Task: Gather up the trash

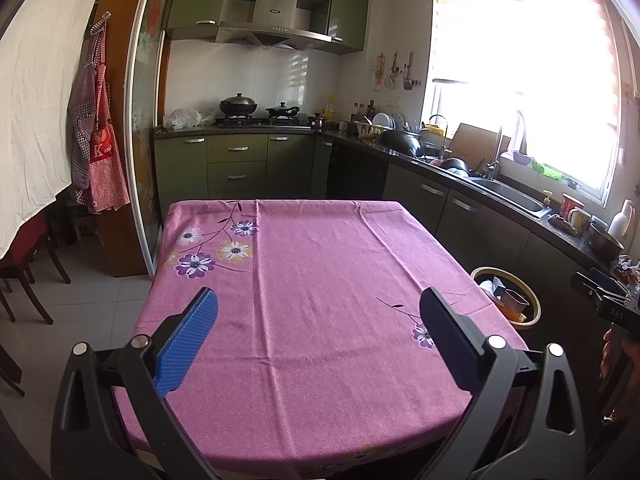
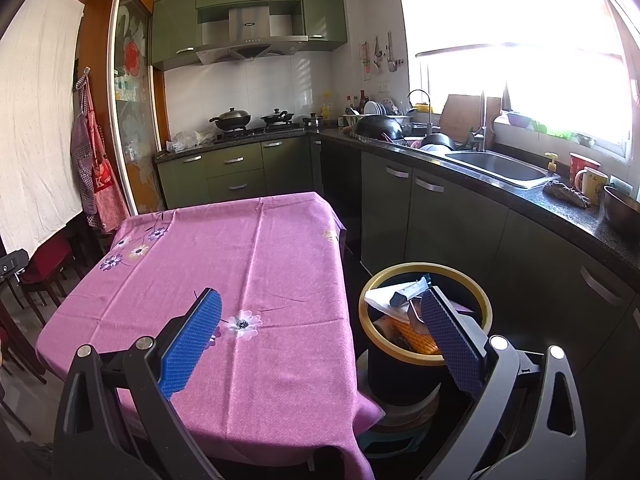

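Note:
A black trash bin (image 2: 404, 376) with a yellow rim stands on a low stool right of the table, holding paper, a dark packet and a corn cob (image 2: 414, 338). From the left wrist the same bin (image 1: 532, 302) shows past the table's right edge. My left gripper (image 1: 318, 304) hangs open over the pink flowered tablecloth (image 1: 320, 280), nothing between its blue pads. My right gripper (image 2: 320, 308) is open too, its left finger over the tablecloth (image 2: 248, 272), its right finger over the bin's mouth. The cloth bears no loose trash that I can see.
Green cabinets and a dark counter (image 2: 560, 216) with a sink (image 2: 500, 170), mugs and a bowl run along the right. A stove with pans (image 1: 240, 106) is at the back. Dark chairs (image 1: 24, 276) stand left of the table. A hand (image 1: 610, 350) holds the other gripper at far right.

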A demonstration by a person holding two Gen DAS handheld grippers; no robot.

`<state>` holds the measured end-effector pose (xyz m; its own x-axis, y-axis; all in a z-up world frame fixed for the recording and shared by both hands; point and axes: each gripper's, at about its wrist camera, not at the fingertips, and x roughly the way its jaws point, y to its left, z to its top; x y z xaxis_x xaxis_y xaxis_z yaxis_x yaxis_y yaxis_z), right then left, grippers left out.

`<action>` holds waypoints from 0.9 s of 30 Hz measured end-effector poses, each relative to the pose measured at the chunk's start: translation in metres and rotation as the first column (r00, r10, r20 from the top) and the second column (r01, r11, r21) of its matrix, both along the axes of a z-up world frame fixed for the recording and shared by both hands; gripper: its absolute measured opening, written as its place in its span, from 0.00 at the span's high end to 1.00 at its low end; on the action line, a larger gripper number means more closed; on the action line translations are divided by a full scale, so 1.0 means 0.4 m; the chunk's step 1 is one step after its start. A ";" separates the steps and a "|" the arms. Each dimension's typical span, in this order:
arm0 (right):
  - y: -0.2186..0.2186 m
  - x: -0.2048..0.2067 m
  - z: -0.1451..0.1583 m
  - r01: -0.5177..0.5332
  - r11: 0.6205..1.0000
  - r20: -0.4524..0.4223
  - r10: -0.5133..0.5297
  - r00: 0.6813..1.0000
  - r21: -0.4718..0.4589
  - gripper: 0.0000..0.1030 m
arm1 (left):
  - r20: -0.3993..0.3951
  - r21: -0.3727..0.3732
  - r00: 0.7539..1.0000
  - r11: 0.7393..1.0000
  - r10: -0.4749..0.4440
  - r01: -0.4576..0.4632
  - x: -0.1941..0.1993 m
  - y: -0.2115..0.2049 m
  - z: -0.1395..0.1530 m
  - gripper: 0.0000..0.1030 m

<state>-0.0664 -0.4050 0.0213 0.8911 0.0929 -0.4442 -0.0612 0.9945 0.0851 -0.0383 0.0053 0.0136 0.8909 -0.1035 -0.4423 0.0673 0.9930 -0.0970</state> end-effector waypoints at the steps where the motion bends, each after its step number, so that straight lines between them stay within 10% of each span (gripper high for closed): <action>1: 0.000 0.002 -0.001 0.000 1.000 0.000 0.000 1.000 0.000 0.05 | -0.001 0.001 1.000 1.000 -0.001 0.001 0.000 -0.001 -0.001 0.07; 27: 0.002 0.006 -0.007 -0.003 1.000 -0.007 0.003 1.000 0.000 0.05 | -0.020 -0.002 1.000 1.000 -0.011 0.011 0.009 -0.003 -0.003 0.07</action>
